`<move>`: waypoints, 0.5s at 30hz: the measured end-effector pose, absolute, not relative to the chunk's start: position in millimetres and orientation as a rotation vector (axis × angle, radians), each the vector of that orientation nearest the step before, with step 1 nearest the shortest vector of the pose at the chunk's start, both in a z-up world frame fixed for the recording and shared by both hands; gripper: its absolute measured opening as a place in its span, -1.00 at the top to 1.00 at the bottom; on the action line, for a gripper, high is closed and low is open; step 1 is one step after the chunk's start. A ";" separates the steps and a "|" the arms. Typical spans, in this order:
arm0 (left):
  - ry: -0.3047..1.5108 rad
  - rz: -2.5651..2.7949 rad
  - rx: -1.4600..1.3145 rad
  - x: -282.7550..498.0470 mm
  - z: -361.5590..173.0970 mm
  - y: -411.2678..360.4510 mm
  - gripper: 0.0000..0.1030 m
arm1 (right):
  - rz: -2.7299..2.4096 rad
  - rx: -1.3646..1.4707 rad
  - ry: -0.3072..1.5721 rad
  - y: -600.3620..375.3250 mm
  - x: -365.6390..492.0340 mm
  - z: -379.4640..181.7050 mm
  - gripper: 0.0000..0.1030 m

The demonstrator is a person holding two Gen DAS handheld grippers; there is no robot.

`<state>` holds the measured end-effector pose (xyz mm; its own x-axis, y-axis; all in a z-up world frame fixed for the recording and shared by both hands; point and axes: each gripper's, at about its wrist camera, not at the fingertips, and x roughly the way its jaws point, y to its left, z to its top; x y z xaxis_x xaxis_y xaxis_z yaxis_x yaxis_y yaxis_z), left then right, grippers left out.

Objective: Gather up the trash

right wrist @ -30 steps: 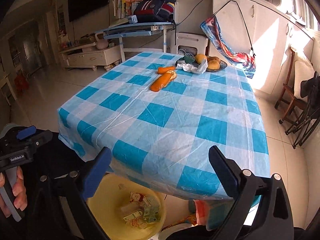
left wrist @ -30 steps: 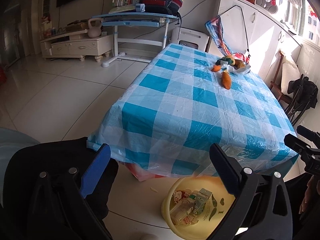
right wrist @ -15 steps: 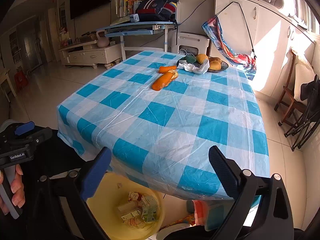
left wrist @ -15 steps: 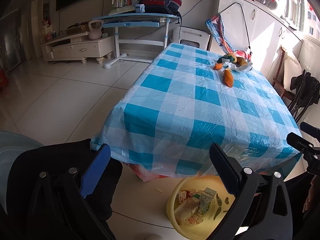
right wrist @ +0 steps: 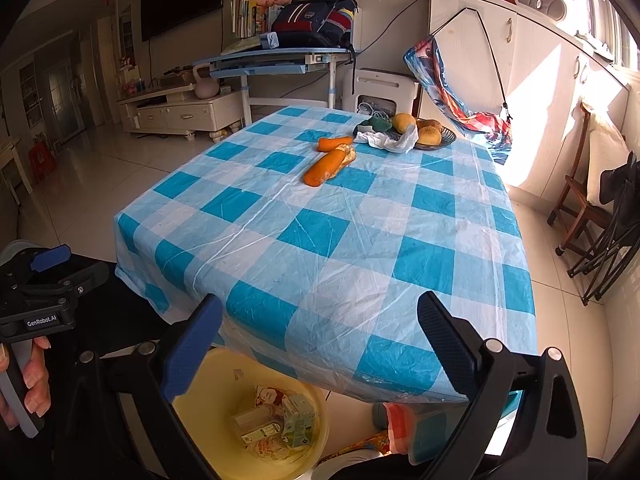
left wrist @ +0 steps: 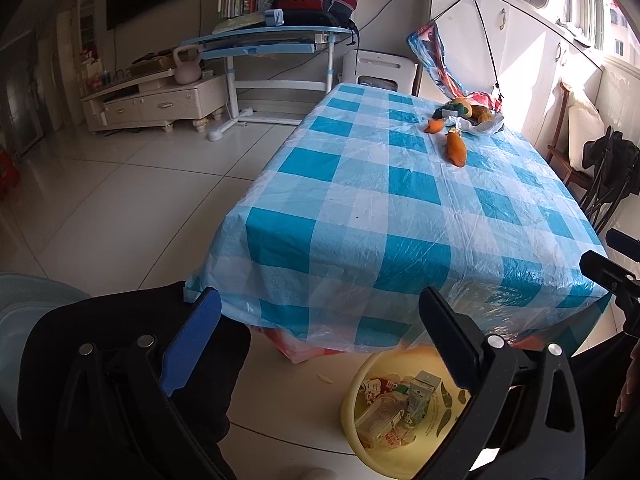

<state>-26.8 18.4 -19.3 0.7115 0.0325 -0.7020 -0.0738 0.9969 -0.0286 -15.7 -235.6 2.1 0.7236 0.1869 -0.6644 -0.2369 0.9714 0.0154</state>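
Table [right wrist: 360, 232]: only the right view shows the plate [right wrist: 446, 140].

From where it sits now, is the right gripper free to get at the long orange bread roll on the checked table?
Probably yes: the right gripper is open and the blue checked tablecloth before the long orange bread roll lies bare.

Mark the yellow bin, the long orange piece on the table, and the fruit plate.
yellow bin [right wrist: 308, 402], right wrist view, bare right rim.
long orange piece [right wrist: 322, 168], right wrist view, mid-body.
fruit plate [right wrist: 448, 136], right wrist view, right rim.
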 end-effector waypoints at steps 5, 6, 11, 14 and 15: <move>0.778 0.058 -0.057 -27.0 -19.4 18.8 -0.86 | 0.234 -0.074 0.726 -234.6 -16.0 1.7 -0.82; 0.779 0.058 -0.057 -27.1 -19.3 18.6 -0.86 | 0.235 -0.076 0.727 -234.6 -15.9 1.9 -0.82; 0.779 0.059 -0.057 -26.9 -19.3 18.7 -0.86 | 0.234 -0.078 0.727 -234.0 -16.2 2.3 -0.82; 0.778 0.059 -0.059 -26.9 -19.7 19.6 -0.86 | 0.234 -0.078 0.727 -234.5 -16.1 2.6 -0.82; 0.779 0.059 -0.060 -27.0 -20.1 19.8 -0.86 | 0.234 -0.078 0.726 -233.9 -16.3 2.3 -0.82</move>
<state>-27.0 19.8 -20.1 0.7104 0.0315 -0.7030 -0.0756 0.9966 -0.0318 -16.3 -233.9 2.3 0.7230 0.1847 -0.6657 -0.2387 0.9710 0.0103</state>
